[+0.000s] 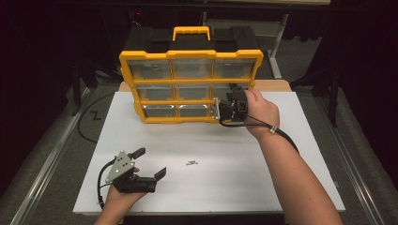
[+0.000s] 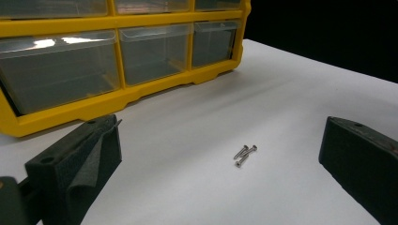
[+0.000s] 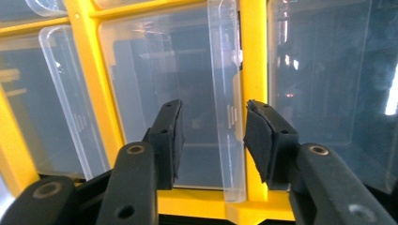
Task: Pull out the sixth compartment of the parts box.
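White table [image 1: 281, 140]: screws [image 2: 245, 154] lie between wide-open left gripper [image 1: 152, 164] fingers; right gripper [image 3: 213, 136] part-open around drawer tab [image 3: 227, 93].

One yellow organizer [image 1: 190, 84] with nine clear drawers, three rows of three. Three small screws [image 2: 244, 154] in front of the organizer. Two grippers: left gripper [image 1: 151, 163], right gripper [image 3: 213, 136].

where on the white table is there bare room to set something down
Bare: the white table right of the screws, and the strip left of the yellow organizer. Crowded: the front left by the left hand-held gripper, and the organizer's lower right, where the right hand-held gripper works.
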